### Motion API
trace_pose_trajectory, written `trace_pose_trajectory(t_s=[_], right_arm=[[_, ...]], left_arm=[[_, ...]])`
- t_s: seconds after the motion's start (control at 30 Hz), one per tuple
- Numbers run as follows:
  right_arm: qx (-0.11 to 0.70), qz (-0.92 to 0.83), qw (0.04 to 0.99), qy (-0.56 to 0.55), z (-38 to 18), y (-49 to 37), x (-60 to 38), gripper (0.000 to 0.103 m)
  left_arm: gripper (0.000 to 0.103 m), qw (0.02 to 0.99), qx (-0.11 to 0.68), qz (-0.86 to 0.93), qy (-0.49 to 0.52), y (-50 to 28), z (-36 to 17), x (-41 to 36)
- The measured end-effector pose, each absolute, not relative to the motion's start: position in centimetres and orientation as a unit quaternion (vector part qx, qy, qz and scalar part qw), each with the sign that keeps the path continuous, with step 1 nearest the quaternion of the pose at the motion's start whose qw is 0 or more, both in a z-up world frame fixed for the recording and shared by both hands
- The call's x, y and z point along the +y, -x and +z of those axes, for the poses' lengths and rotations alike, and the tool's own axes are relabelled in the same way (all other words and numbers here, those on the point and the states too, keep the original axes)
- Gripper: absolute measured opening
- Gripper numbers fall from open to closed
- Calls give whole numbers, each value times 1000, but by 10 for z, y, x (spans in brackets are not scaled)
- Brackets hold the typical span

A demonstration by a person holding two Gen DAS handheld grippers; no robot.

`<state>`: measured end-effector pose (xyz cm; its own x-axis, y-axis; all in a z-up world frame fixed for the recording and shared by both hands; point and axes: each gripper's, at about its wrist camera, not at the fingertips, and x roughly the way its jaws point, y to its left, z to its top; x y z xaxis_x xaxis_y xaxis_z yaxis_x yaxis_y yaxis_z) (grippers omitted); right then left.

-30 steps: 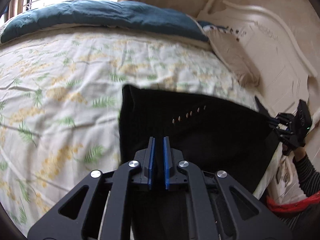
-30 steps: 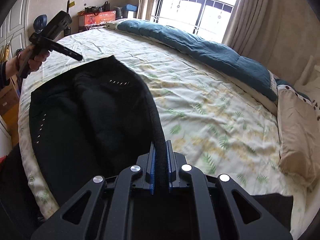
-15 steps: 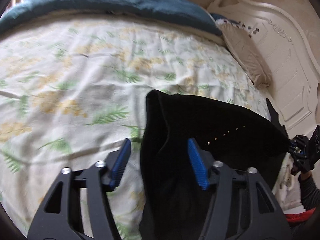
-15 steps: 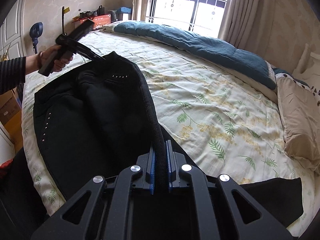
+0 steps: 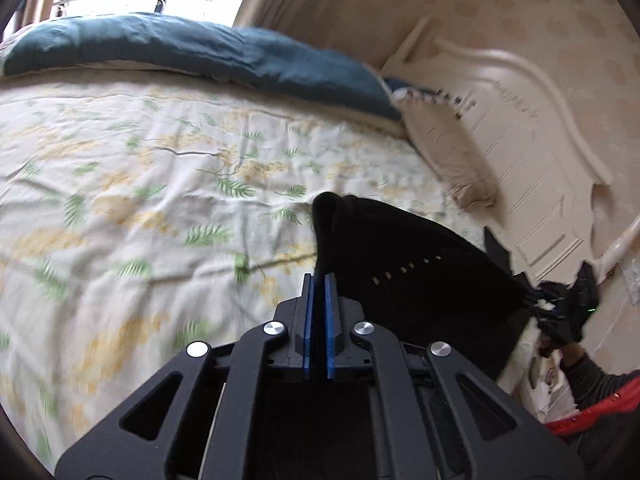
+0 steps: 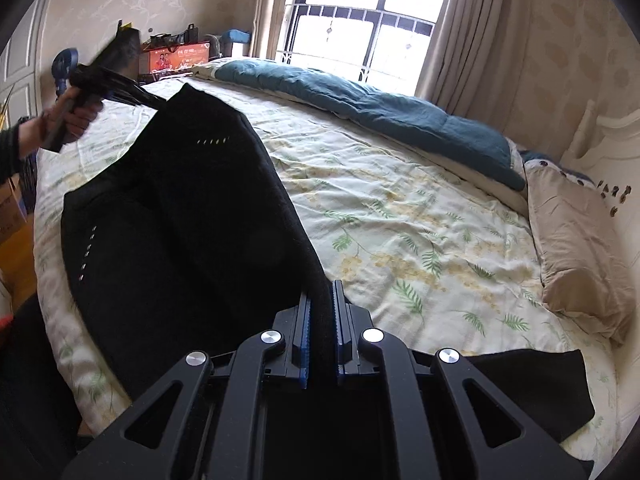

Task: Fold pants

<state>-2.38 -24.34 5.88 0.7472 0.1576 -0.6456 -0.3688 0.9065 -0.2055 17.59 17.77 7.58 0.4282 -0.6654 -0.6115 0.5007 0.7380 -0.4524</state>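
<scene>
Black pants (image 6: 180,216) with small rows of metal studs lie on the bed's floral sheet (image 6: 400,216) near its edge. My right gripper (image 6: 320,300) is shut on the pants' edge, with black cloth between its blue pads. My left gripper (image 5: 319,284) is shut on a raised corner of the pants (image 5: 400,252) and holds it above the sheet. The left gripper also shows in the right wrist view (image 6: 152,98), pinching the far corner. The right gripper also shows in the left wrist view (image 5: 536,300). A further part of the pants (image 6: 528,384) lies at lower right.
A dark teal duvet (image 6: 360,100) lies along the far side of the bed. A beige pillow (image 6: 580,248) lies by the white headboard (image 5: 520,132). A window (image 6: 360,24) with curtains is behind. Boxes and clutter (image 6: 176,56) stand at the far left.
My left gripper, open around the pants' corner half a second ago, has shut on it and lifted it. My right gripper has stayed shut on the pants' edge.
</scene>
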Motion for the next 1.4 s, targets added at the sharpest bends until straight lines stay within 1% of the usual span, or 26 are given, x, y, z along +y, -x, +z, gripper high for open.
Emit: trace_pose_trajectory(t_s=[0.13, 0.23, 0.33, 0.4, 0.43, 0.5, 0.6, 0.7, 0.8, 0.97, 1.07, 1.13, 1.17, 1.27, 1.4], right_arm=[[324, 148, 915, 188, 43, 51, -231, 9], [334, 153, 910, 192, 28, 66, -224, 9], [332, 144, 910, 203, 20, 74, -218, 9], [335, 144, 910, 199, 16, 76, -217, 9], [336, 145, 910, 196, 14, 77, -217, 9], [339, 145, 909, 193, 10, 78, -217, 9], [341, 143, 910, 185, 4, 82, -216, 9], [336, 139, 912, 193, 0, 88, -214, 9], [334, 138, 912, 197, -3, 92, -213, 9], [331, 137, 913, 194, -8, 94, -213, 10], [325, 135, 916, 193, -8, 95, -213, 10], [321, 135, 918, 192, -8, 95, -213, 10], [319, 135, 918, 193, -8, 96, -213, 10], [310, 132, 921, 198, -6, 97, -213, 10], [301, 129, 923, 200, -5, 100, -214, 10]], left_arm=[[3, 842, 422, -318, 104, -133, 63, 200], [3, 836, 433, -311, 127, -113, 56, 199], [7, 826, 441, -317, 150, -103, 54, 186], [23, 815, 454, -325, 154, -105, 54, 166], [27, 814, 456, -325, 154, -106, 54, 159], [41, 808, 460, -334, 155, -118, 60, 139], [48, 796, 473, -337, 172, -140, 64, 117], [49, 779, 501, -323, 194, -171, 71, 92], [49, 773, 532, -288, 192, -197, 74, 72], [52, 775, 577, -236, 107, -223, 76, 39], [51, 758, 612, -203, 92, -234, 66, 30], [29, 753, 624, -184, 97, -238, 62, 32], [11, 753, 628, -169, 100, -237, 61, 35], [7, 761, 618, -154, 119, -229, 63, 45], [7, 795, 579, -138, 117, -187, 71, 66]])
